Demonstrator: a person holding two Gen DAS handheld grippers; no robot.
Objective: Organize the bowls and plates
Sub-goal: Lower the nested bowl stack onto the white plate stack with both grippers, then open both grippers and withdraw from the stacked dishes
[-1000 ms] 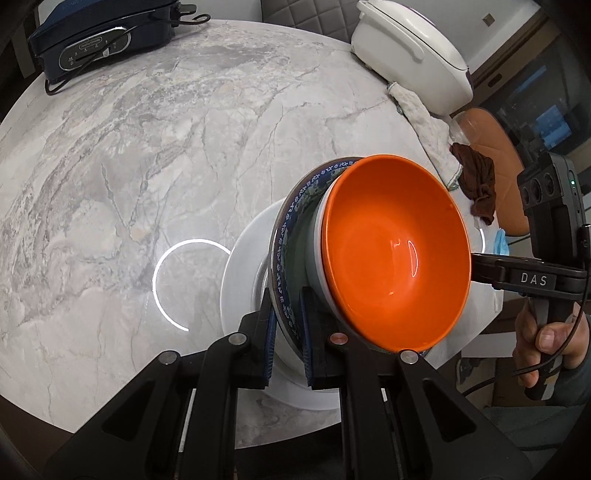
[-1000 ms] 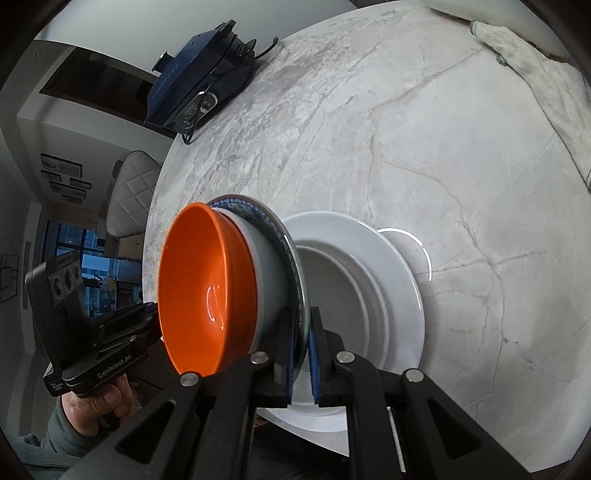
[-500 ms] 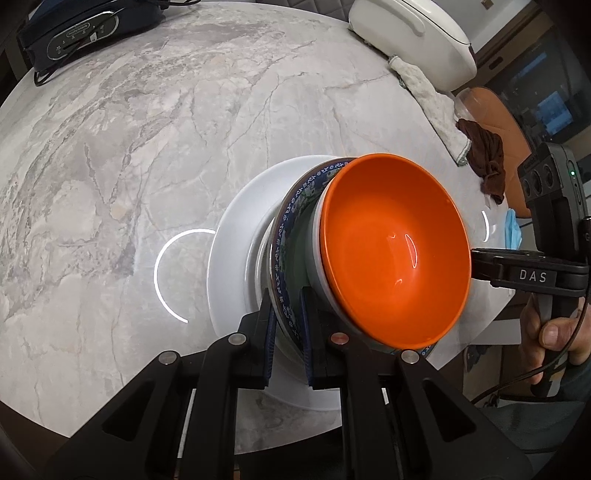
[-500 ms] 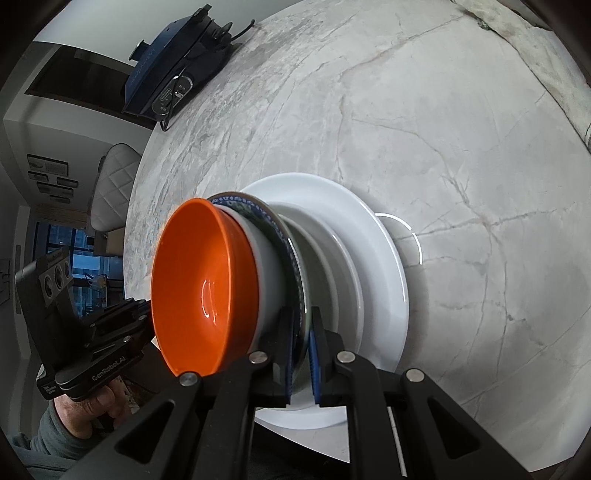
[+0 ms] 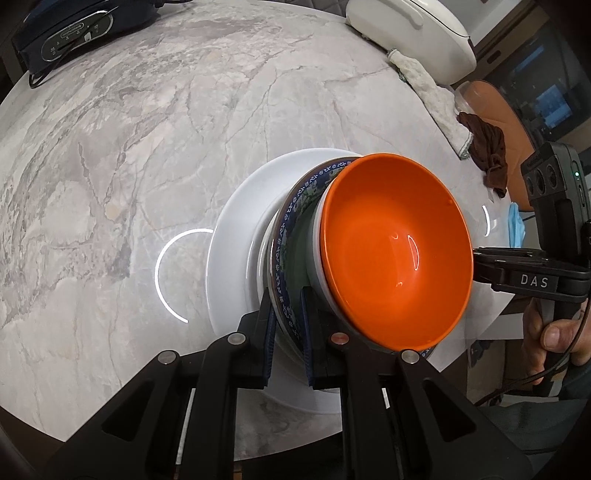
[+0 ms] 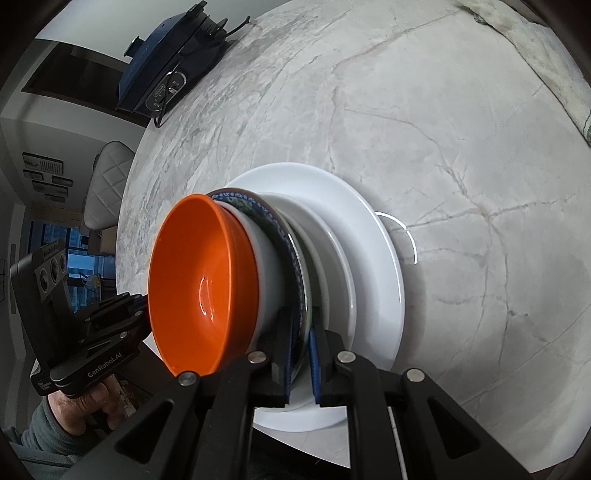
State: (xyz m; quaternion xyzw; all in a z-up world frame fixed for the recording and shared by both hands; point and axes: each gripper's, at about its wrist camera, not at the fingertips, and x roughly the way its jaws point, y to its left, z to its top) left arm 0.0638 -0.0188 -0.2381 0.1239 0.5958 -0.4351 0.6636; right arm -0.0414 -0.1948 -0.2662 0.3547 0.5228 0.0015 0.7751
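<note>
An orange bowl (image 5: pixel 395 254) with a white outside sits in a blue-patterned plate (image 5: pixel 291 210). My left gripper (image 5: pixel 288 299) is shut on that plate's near rim. On the opposite rim my right gripper (image 6: pixel 301 325) is shut too, with the patterned plate (image 6: pixel 258 210) and the orange bowl (image 6: pixel 199 280) to its left. The stack is held level, just over a large white plate (image 5: pixel 236 251) on the marble table (image 5: pixel 147 129). Whether it touches the white plate (image 6: pixel 369 229) I cannot tell. Each view shows the other gripper behind the bowl, its tips hidden.
A dark blue appliance (image 5: pixel 70 26) with a cord lies at the table's far left. At the far right are a white lidded cooker (image 5: pixel 410 33), a pale cloth (image 5: pixel 432 99) and a brown rag (image 5: pixel 487 147). A person's hand (image 5: pixel 554 332) grips the right tool's handle.
Both grippers have come down together with the patterned plate and orange bowl, closing on the white plate, which now lies right under the stack. Both grips are unchanged.
</note>
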